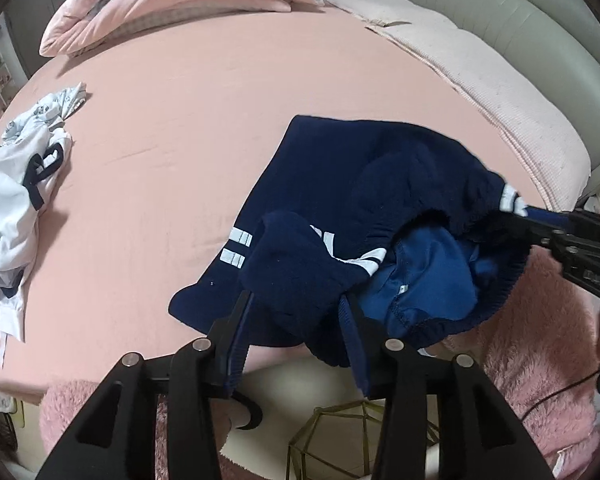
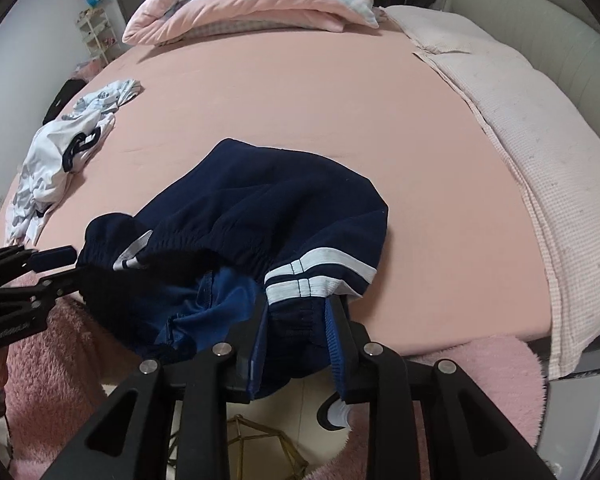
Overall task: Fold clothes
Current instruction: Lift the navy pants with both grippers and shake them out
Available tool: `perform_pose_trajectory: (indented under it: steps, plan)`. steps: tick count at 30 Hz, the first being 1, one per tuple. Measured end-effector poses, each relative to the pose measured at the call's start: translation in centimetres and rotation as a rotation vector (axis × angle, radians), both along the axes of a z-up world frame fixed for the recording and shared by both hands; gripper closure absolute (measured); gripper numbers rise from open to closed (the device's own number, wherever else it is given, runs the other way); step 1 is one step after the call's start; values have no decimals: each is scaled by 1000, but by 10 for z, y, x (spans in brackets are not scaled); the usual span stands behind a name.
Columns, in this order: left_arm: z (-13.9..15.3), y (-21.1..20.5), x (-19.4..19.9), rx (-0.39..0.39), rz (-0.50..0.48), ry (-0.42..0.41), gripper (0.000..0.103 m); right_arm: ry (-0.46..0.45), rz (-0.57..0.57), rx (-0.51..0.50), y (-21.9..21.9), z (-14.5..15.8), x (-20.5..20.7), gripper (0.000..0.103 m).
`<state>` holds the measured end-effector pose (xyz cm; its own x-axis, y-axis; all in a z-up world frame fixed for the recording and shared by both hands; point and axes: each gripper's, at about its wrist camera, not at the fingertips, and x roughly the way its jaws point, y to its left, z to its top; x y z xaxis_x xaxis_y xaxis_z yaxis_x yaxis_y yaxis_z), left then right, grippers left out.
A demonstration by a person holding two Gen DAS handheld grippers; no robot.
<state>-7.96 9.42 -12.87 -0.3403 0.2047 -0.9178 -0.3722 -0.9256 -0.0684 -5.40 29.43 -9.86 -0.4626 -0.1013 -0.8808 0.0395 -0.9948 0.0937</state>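
Crumpled white garments with navy trim (image 1: 16,184): bed's left edge. Pink bed sheet (image 1: 180,120): broad bare stretch beyond. Navy track trousers with white stripes (image 1: 340,184): near edge, waistband overhanging. Left gripper (image 1: 296,312), right gripper (image 2: 300,308): fingers clamped on waistband. Folded pink quilt (image 2: 252,0): far end.

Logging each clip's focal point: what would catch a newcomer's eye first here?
The navy pants with white stripes dominate, bunched at the near edge of the pink bed, their waistband gripped by both the left tool and the right tool. A crumpled pile of white clothes lies far left.
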Motion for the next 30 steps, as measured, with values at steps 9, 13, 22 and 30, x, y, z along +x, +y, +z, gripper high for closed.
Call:
perform_pose_trajectory:
  steps: [9, 13, 22, 30]
  plan:
    - [8, 1, -8, 31, 61, 60, 96, 56, 14, -19, 7, 33, 12, 64]
    - [34, 1, -9, 79, 47, 104, 96, 39, 47, 6, -2, 21, -4, 36]
    - [42, 0, -4, 97, 41, 110, 96, -25, 137, 84, -33, -23, -55, 81]
    - [10, -13, -7, 102, 75, 5, 94, 81, 139, 122, -36, 11, -69, 98]
